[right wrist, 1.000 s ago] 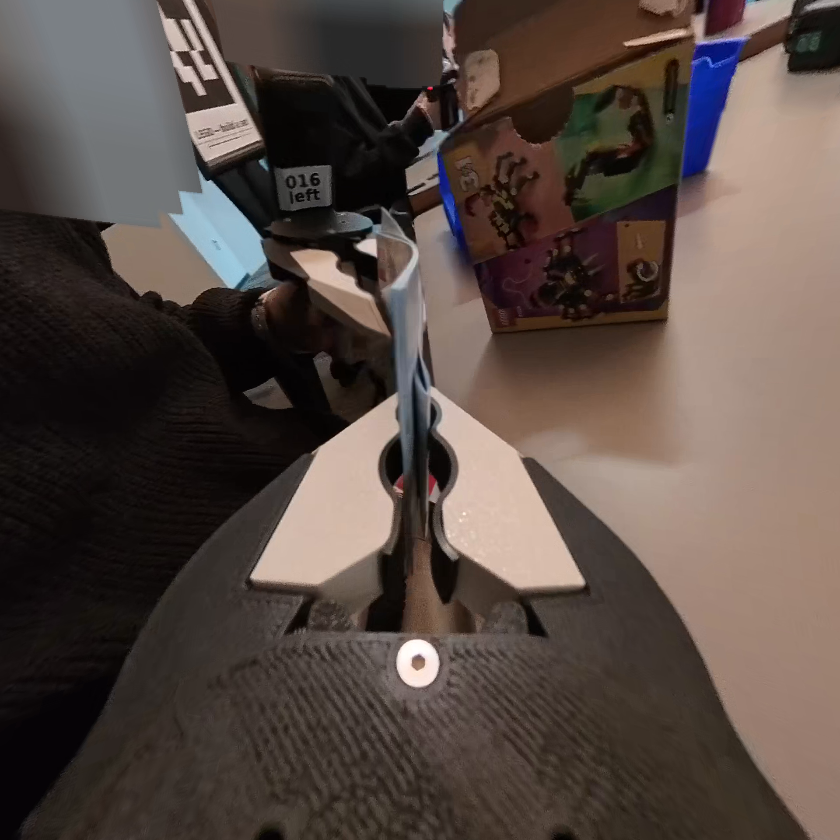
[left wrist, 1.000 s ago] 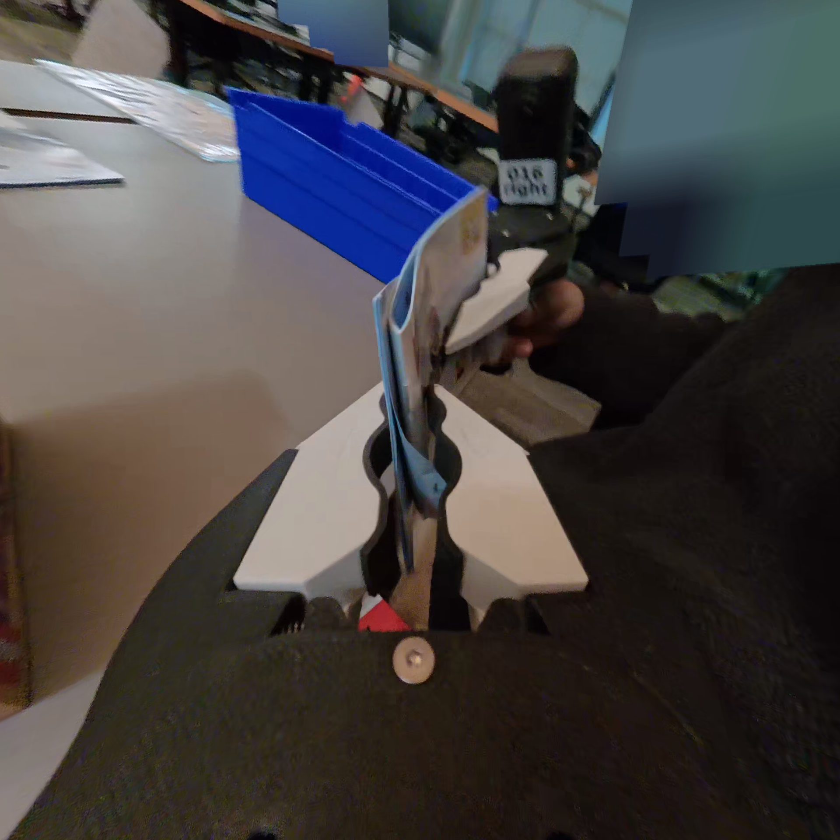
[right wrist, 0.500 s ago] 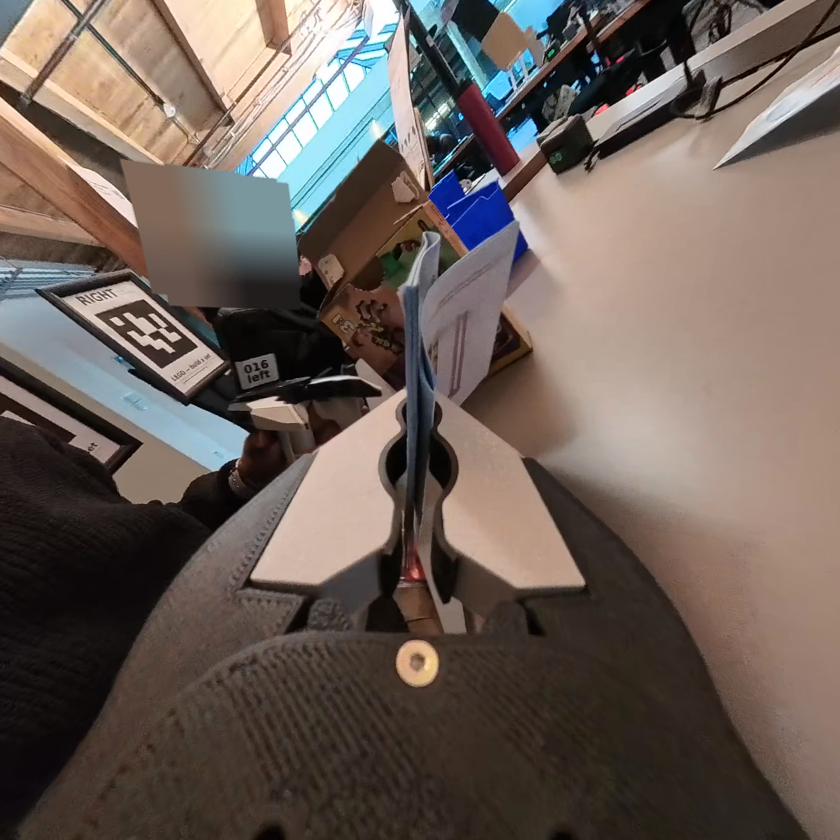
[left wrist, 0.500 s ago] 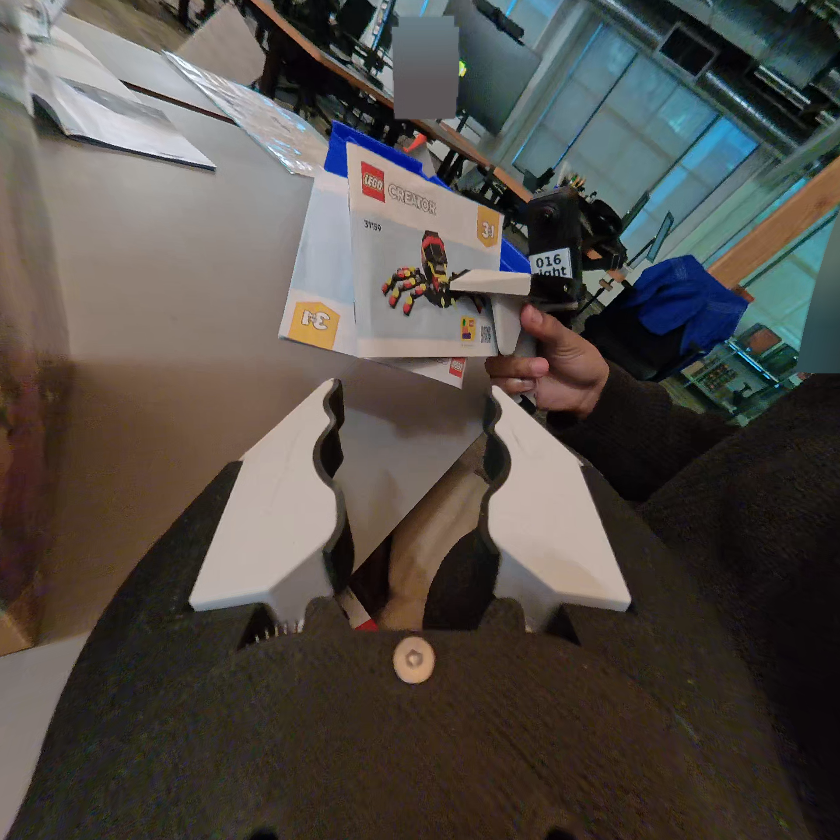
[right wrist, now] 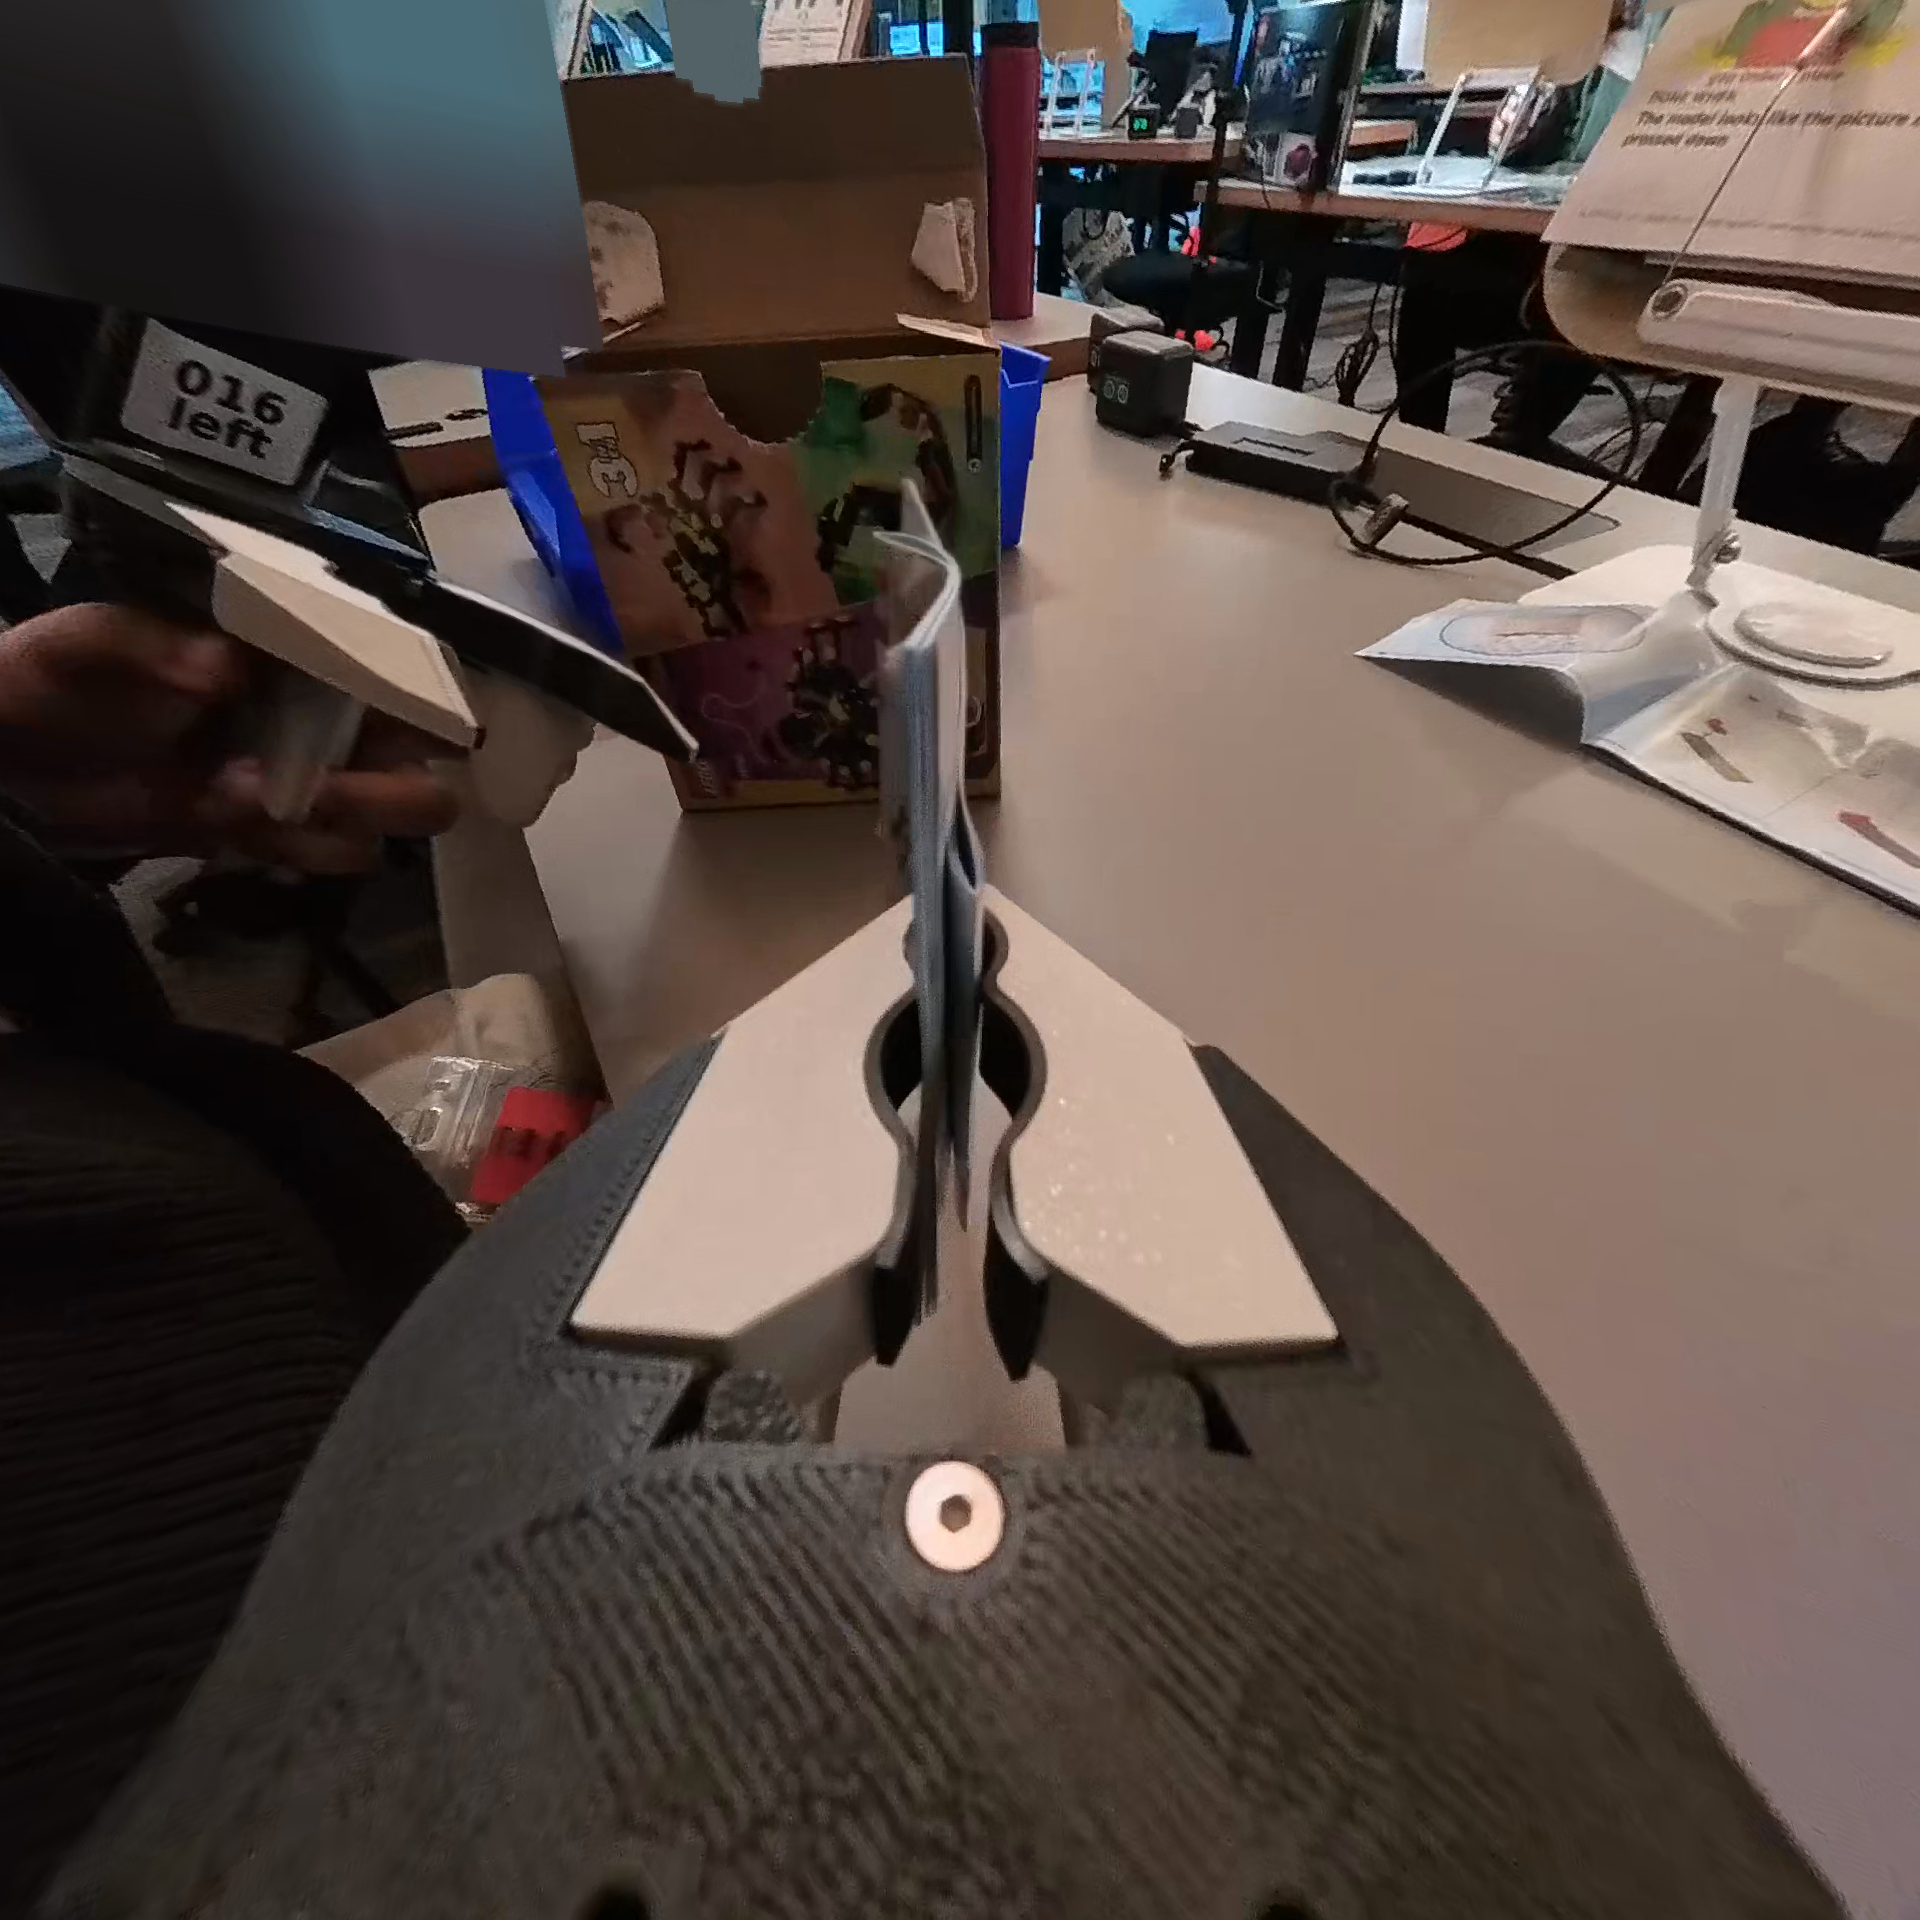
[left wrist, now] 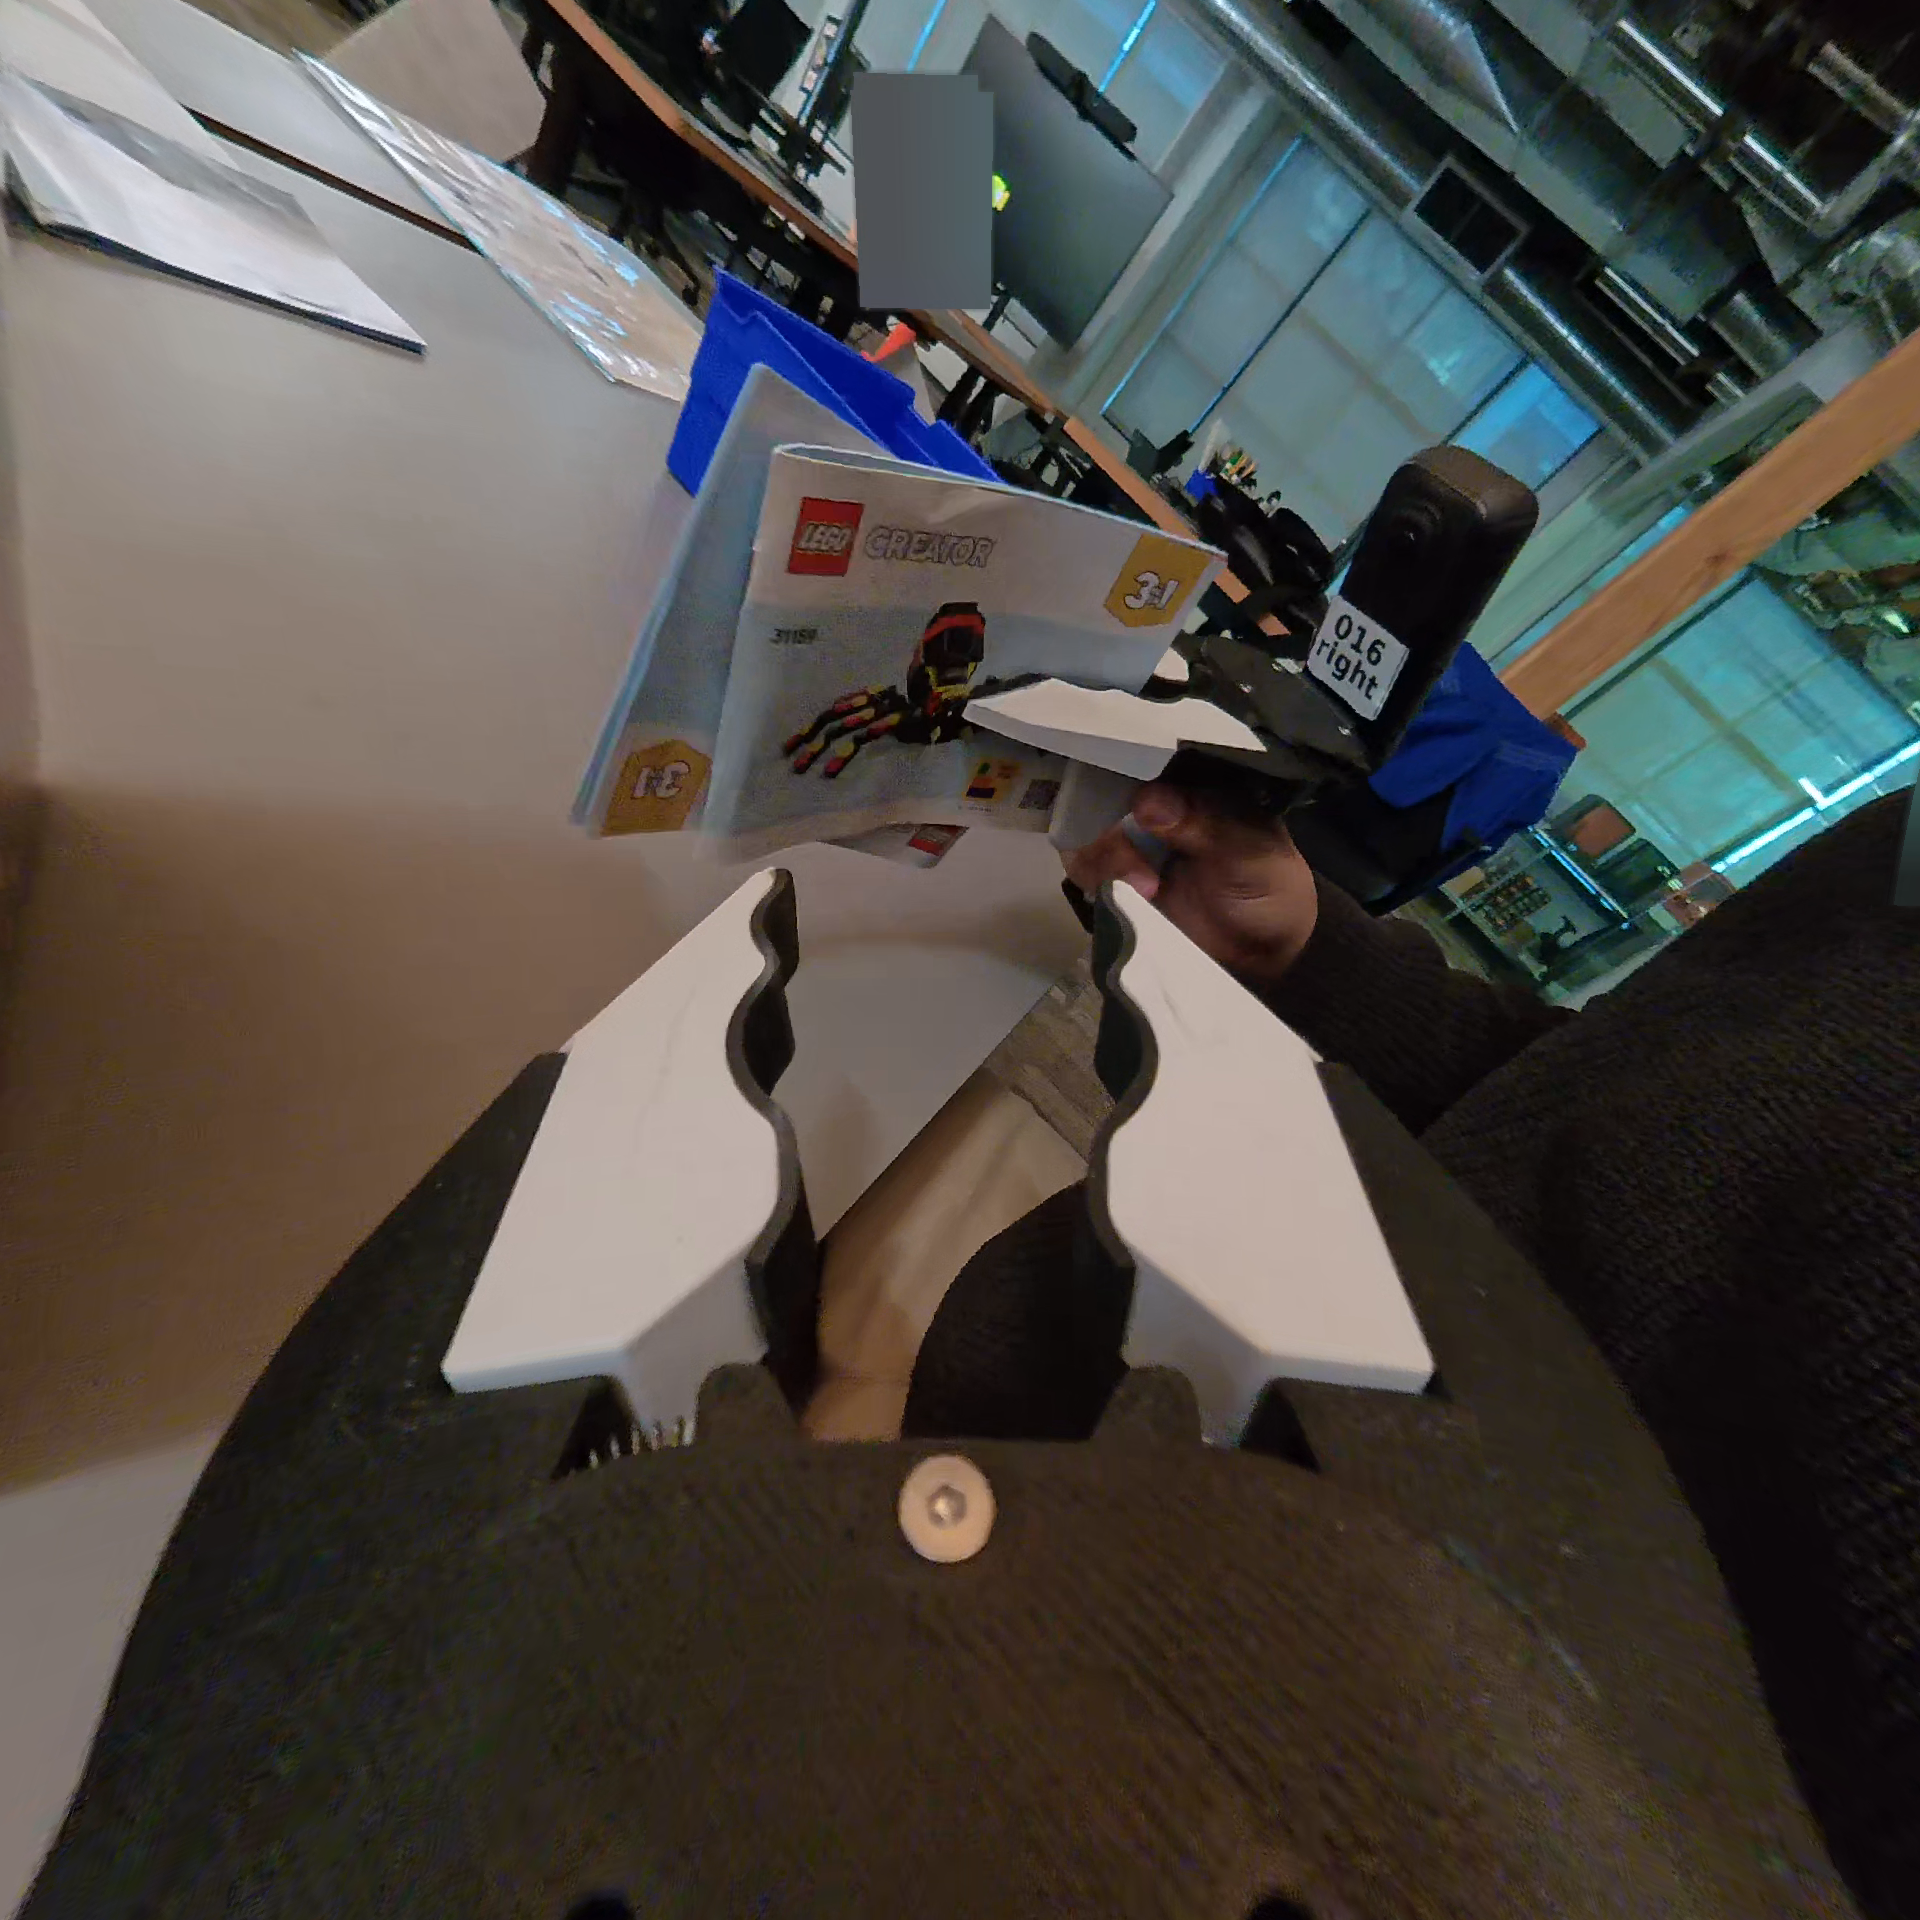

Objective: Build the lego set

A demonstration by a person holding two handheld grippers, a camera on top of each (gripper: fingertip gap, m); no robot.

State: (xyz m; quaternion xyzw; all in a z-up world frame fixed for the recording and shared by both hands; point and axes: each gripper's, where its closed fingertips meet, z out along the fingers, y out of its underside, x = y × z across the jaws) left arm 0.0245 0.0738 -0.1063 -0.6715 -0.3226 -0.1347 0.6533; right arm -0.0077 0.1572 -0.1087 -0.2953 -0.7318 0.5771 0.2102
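My right gripper [right wrist: 948, 920] is shut on a stack of instruction booklets [right wrist: 930, 748], held edge-on above the table. In the left wrist view the booklets [left wrist: 894, 665] face me with a spider picture on the cover, pinched at their right side by the right gripper [left wrist: 987, 717]. My left gripper [left wrist: 940, 899] is open and empty, just below and in front of the booklets. It also shows in the right wrist view [right wrist: 582, 732], off to the left of the booklets. The opened set box [right wrist: 790, 540] stands on the table behind them.
A blue bin [left wrist: 790, 384] stands behind the booklets, with a clear bag [left wrist: 540, 249] and a booklet [left wrist: 197, 218] farther back. At the right lie an open booklet [right wrist: 1704, 727], a stand with a page [right wrist: 1745, 312] and cables [right wrist: 1434, 499]. Bagged parts [right wrist: 488, 1101] lie at the table edge. There is about 10 cm between the tips of the two grippers.
My left gripper has let go of the booklets and opened. The right gripper keeps them and has swung them away from the left, then level over the table.
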